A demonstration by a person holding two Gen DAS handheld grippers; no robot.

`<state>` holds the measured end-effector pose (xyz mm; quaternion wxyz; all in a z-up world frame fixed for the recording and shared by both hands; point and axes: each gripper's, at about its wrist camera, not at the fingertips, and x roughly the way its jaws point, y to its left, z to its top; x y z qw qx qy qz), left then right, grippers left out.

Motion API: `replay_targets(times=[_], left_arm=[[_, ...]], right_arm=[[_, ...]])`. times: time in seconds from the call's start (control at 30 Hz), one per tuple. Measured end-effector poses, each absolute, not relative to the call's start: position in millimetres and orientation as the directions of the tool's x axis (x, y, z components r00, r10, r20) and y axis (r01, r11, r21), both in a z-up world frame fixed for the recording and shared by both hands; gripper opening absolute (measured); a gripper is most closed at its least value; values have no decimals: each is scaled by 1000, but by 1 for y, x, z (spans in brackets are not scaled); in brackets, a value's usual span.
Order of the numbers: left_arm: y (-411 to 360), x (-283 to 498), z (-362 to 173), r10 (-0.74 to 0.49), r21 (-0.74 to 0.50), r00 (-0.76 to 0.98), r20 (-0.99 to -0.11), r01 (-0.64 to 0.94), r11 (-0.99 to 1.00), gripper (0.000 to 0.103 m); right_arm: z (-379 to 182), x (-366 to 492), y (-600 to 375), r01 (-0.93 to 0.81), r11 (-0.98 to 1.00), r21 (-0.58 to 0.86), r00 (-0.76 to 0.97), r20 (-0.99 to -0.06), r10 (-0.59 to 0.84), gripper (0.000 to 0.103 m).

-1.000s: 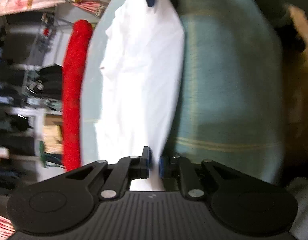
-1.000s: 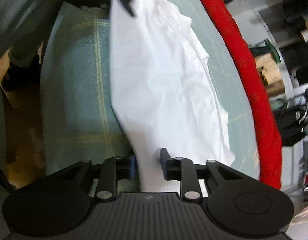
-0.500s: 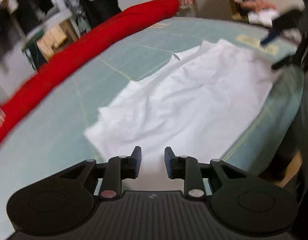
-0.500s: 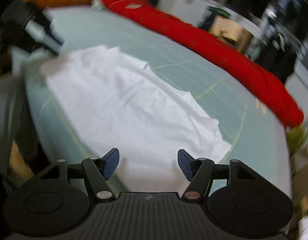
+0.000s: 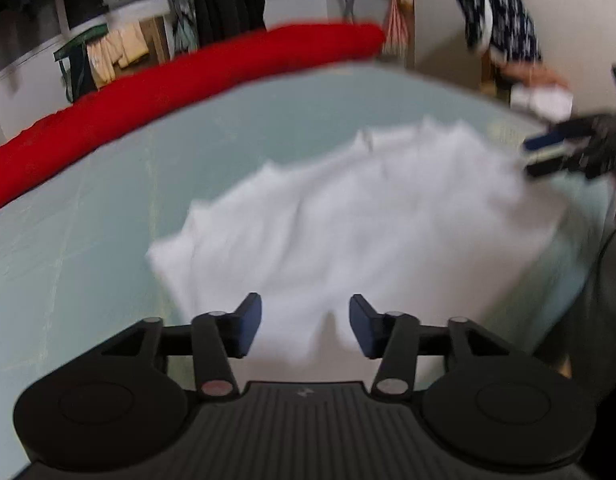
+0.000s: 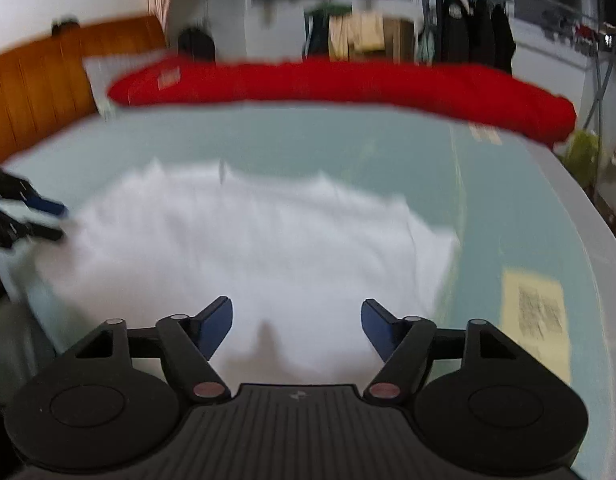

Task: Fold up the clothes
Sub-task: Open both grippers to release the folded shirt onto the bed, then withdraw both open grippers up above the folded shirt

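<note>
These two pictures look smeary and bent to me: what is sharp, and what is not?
Left wrist view: the white garment and red roll are smeared, and the table edge bows, yet the left hand-held gripper, jaws opening, stays crisp. Right wrist view: same blur and curve; only the right hand-held gripper, also opening, is sharp.

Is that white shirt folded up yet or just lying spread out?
Spread out: the white shirt lies flat and wide across the green table.

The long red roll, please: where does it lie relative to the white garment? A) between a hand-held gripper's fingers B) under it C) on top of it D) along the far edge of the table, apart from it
D: the red roll lies along the table's far edge, bare tabletop separating it from the white garment.
</note>
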<state>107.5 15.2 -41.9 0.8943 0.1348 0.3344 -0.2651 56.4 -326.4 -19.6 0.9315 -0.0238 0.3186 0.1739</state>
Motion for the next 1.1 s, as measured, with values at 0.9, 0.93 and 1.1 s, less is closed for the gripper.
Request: replay_targets(times=[0.9, 0.93, 1.1], left_arm=[[-53, 246, -85, -527, -249, 545, -652, 502, 828, 61], [-55, 250, -85, -519, -243, 548, -656, 498, 832, 61], [-50, 233, -59, -490, -189, 597, -634, 495, 848, 61]], right_arm=[[-68, 168, -292, -268, 955, 130, 736, -611, 290, 84], [-69, 169, -292, -270, 954, 133, 737, -608, 294, 84], [-55, 158, -293, -268, 951, 154, 755, -580, 306, 84]])
